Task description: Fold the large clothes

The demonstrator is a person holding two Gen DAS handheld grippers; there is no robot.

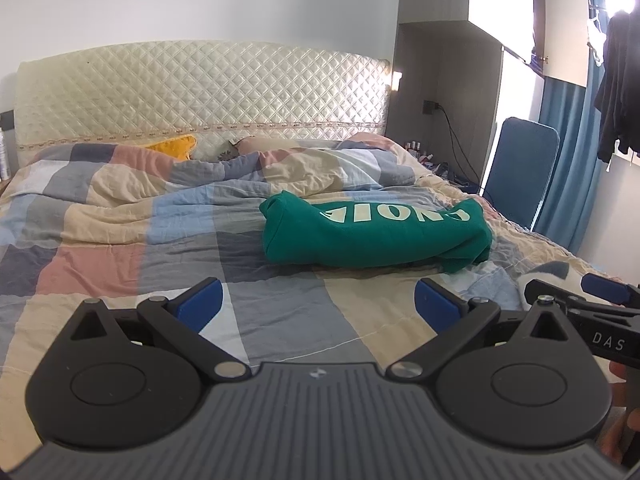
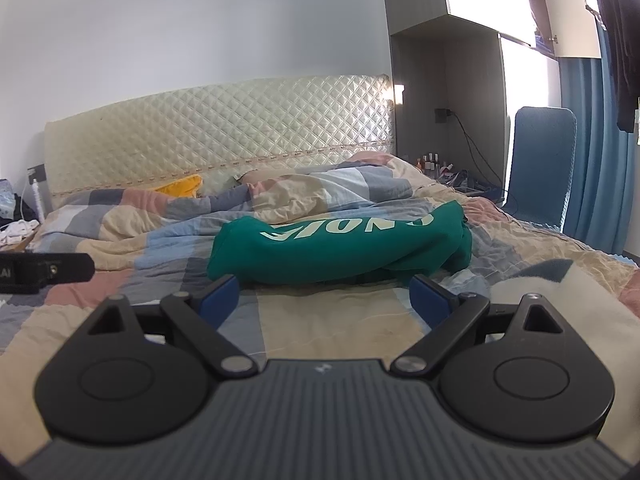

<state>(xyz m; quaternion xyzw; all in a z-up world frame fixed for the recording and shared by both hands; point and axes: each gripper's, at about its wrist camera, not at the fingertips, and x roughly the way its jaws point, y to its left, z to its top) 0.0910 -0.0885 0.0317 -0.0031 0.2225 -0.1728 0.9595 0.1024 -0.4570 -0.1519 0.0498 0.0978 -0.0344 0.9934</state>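
The green sweatshirt (image 1: 374,236) lies as a folded bundle mid-bed, toward the quilt's (image 1: 120,240) right edge; left tongs (image 1: 318,306) and right tongs (image 2: 324,302) gape empty just short of it, seemingly finished.

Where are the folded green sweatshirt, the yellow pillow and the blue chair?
Folded green sweatshirt with white letters (image 1: 372,236): left wrist view, middle of its front.
Yellow pillow (image 1: 174,145): left wrist view, its visible top.
Blue chair (image 2: 542,160): right wrist view, its backrest.
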